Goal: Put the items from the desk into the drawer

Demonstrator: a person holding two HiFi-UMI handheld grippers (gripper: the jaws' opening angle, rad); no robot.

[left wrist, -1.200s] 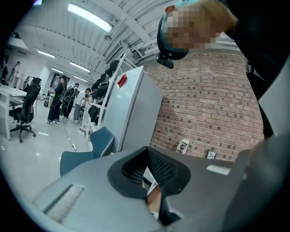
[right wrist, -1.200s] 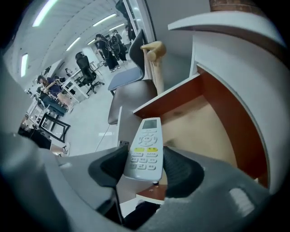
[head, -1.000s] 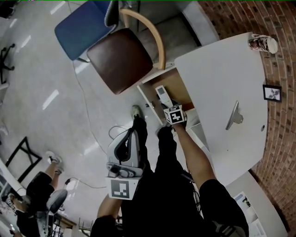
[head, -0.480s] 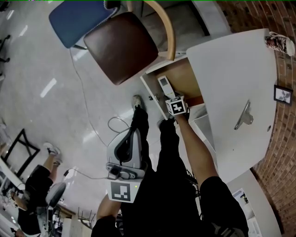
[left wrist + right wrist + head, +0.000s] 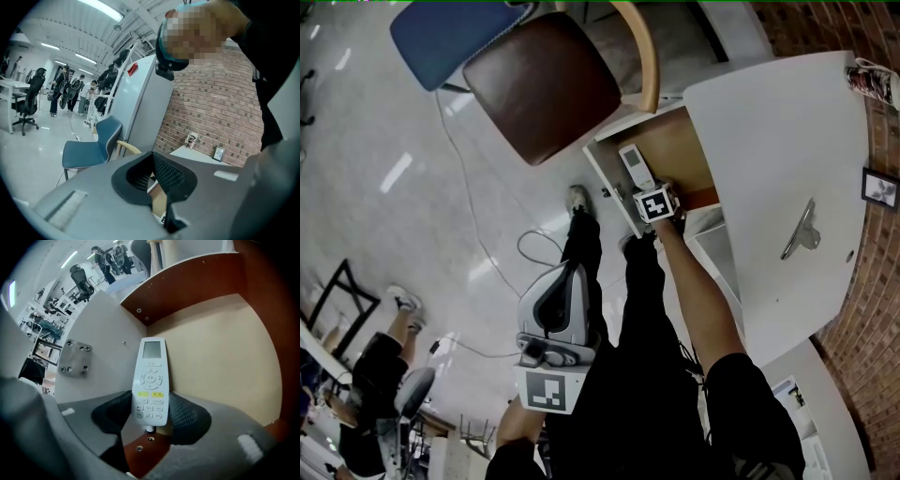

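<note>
A white remote control lies lengthwise in the open wooden drawer under the white desk. My right gripper points straight down into the drawer. In the right gripper view its two black pads press on the button end of the remote, whose screen end rests against the drawer's pale floor. My left gripper hangs over the floor beside the person's legs, away from the desk. Its jaws meet at the tips with nothing between them.
On the desk lie a metal clip, a patterned cup and a small picture frame by the brick wall. A brown-seated chair and a blue chair stand beyond the drawer. A cable runs across the floor.
The right gripper has sunk lower into the drawer with the remote in its jaws. The left gripper has dropped a little beside the legs.
</note>
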